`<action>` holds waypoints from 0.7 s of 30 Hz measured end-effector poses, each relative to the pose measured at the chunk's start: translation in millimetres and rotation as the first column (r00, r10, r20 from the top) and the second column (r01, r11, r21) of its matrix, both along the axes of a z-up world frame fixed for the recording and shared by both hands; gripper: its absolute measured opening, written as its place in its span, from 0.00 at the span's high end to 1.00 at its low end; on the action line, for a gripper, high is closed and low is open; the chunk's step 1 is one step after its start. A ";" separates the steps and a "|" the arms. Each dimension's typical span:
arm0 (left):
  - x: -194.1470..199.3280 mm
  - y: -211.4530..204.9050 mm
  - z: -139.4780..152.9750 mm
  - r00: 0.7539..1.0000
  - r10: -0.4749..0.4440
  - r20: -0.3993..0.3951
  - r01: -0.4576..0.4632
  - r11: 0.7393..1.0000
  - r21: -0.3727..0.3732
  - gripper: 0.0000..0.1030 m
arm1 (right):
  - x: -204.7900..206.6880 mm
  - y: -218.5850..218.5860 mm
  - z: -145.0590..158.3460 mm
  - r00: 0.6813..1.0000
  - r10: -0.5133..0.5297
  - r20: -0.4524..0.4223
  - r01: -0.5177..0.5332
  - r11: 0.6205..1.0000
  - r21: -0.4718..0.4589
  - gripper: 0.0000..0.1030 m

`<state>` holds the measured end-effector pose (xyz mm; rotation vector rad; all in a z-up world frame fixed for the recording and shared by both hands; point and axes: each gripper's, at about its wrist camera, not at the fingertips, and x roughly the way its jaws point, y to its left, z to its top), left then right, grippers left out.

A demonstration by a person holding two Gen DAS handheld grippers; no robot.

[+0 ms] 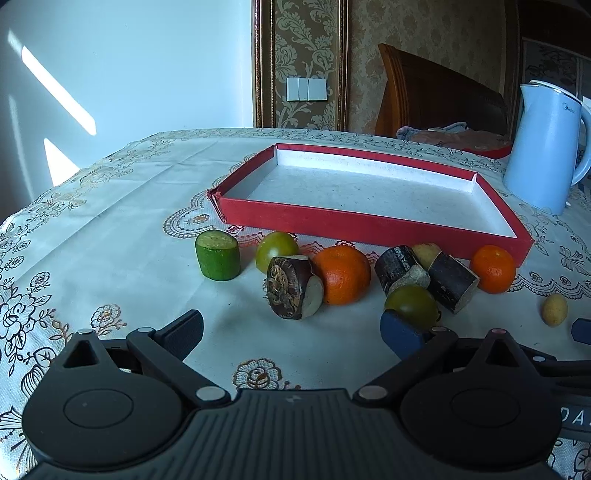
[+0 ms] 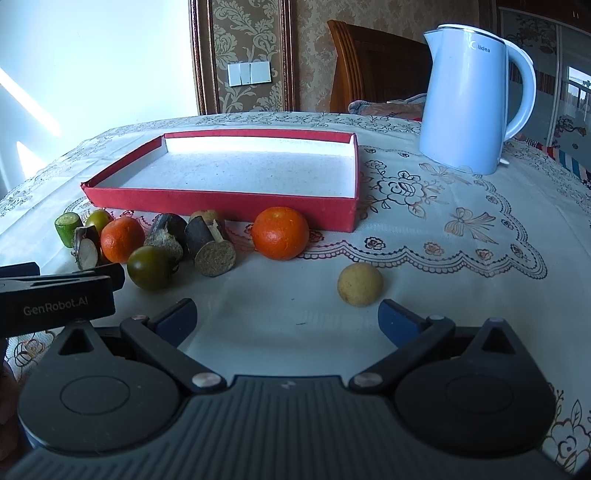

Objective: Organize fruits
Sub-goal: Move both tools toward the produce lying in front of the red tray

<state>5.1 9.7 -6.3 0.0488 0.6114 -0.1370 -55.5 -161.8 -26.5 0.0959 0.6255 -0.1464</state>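
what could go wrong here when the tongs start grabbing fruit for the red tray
1. The fruits sit packed together: lifting the near green fruit may knock the dark sugarcane pieces beside it.
2. The round yellow fruit by the open right tongs could roll away if nudged.
3. The red tray looks light and may slide.

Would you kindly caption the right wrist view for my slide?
Open right gripper faces a small yellow fruit before an empty red tray.

Pale blue kettle [image 2: 467,99] stands upright at two o'clock on the floral lace tablecloth [image 2: 461,236], handle to the right. Behind it a wooden chair back [image 2: 373,62]; at eleven o'clock, white wall switches [image 2: 248,73] on patterned wallpaper [image 2: 243,33].
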 end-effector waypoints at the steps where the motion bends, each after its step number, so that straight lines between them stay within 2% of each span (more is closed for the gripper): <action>1: 0.2 0.3 -0.2 1.000 -0.001 -0.002 0.001 1.000 -0.001 0.00 | -0.3 0.2 -0.1 1.000 -0.001 0.001 0.001 1.000 0.000 0.00; 21: -0.3 -0.2 -0.1 1.000 -0.002 -0.010 0.002 1.000 0.006 0.00 | -3.7 1.1 1.5 1.000 -0.006 0.016 0.006 1.000 -0.008 0.00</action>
